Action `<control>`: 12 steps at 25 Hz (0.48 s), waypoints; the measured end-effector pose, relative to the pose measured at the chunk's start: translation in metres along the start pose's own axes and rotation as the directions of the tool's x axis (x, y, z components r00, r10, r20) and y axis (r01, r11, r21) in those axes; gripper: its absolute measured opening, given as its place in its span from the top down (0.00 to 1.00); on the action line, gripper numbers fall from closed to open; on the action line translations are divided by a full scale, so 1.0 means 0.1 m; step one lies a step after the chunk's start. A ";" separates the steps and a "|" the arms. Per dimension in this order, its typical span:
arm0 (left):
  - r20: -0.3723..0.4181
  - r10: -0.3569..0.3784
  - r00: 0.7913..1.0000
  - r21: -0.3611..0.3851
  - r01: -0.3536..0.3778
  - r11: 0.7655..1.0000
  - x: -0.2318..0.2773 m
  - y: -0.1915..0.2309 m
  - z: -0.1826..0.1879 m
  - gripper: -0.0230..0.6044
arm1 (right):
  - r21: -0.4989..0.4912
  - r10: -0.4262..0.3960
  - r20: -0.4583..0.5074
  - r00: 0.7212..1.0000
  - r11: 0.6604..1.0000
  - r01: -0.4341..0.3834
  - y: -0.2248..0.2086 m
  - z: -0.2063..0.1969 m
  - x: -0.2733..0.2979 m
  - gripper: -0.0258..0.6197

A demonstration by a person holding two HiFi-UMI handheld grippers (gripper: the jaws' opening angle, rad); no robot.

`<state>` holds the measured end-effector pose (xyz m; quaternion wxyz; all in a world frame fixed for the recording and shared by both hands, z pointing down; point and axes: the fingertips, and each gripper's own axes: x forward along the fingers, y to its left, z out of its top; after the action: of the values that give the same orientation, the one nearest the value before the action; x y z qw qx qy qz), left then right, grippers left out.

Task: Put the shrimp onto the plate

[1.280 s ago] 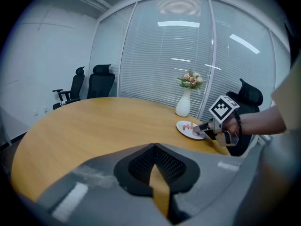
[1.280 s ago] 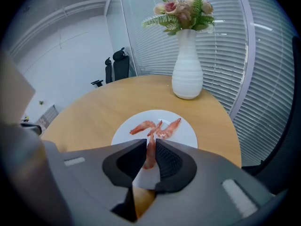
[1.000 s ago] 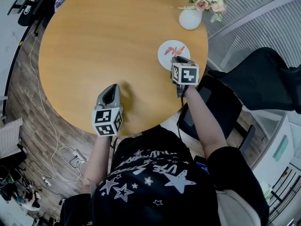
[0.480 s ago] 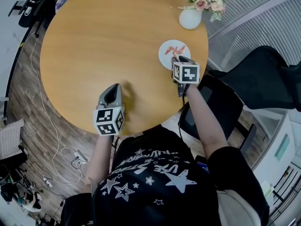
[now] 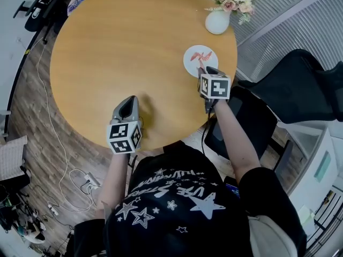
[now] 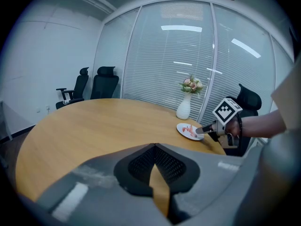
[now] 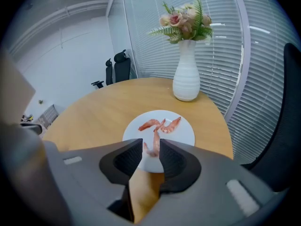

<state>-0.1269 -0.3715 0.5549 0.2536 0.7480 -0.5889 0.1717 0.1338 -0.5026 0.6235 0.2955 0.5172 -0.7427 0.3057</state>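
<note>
A small white plate [image 5: 191, 64] sits near the right edge of the round wooden table [image 5: 123, 42]. Three pink shrimp lie on the plate: one at the left [image 7: 149, 124], one at the right [image 7: 172, 124], and one [image 7: 154, 142] at the near rim. My right gripper [image 7: 151, 147] stands open at that rim. The near shrimp lies between its jaws, with a gap on each side. In the head view the right gripper [image 5: 203, 69] points at the plate. My left gripper [image 5: 128, 99] rests over the table's front edge, shut and holding nothing [image 6: 154, 147].
A white vase with pink flowers [image 5: 217, 20] stands just beyond the plate at the table's far right. A black office chair [image 5: 300, 90] is to the right of the table. Cables [image 5: 51, 127] lie on the wooden floor at the left.
My right gripper has drawn back slightly from the plate toward the table edge. The left gripper has stayed where it was.
</note>
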 end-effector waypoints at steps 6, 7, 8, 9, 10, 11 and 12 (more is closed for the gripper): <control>0.041 -0.010 0.999 -0.009 0.010 1.000 -0.30 0.01 -0.05 0.96 | -0.015 0.003 0.044 0.999 1.000 -0.002 0.21 -0.05 -0.33 0.78; 0.045 -0.012 0.999 -0.011 0.013 1.000 -0.37 0.01 -0.07 0.96 | -0.016 0.003 0.051 0.999 1.000 -0.002 0.25 -0.08 -0.40 0.78; 0.048 -0.015 0.999 -0.012 0.016 1.000 -0.43 0.00 -0.09 0.96 | -0.016 0.003 0.057 0.998 1.000 -0.002 0.29 -0.10 -0.46 0.78; 0.049 -0.020 0.999 -0.013 0.020 1.000 -0.49 0.00 -0.11 0.96 | -0.013 0.004 0.063 0.998 1.000 -0.003 0.34 -0.11 -0.52 0.78; 0.050 -0.025 0.998 -0.012 0.026 1.000 -0.55 0.00 -0.13 0.96 | -0.011 0.004 0.071 0.997 1.000 -0.003 0.38 -0.13 -0.59 0.78; 0.052 -0.032 0.998 -0.010 0.032 0.999 -0.61 -0.01 -0.15 0.96 | -0.010 0.004 0.080 0.997 1.000 -0.004 0.42 -0.14 -0.66 0.78; 0.054 -0.038 0.998 -0.007 0.039 0.999 -0.67 -0.01 -0.17 0.96 | -0.009 0.004 0.089 0.996 1.000 -0.004 0.46 -0.17 -0.73 0.78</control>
<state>-0.1419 -0.3081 0.5314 0.2439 0.7625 -0.5816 0.1441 0.1132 -0.4343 0.5721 0.2639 0.5275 -0.7576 0.2796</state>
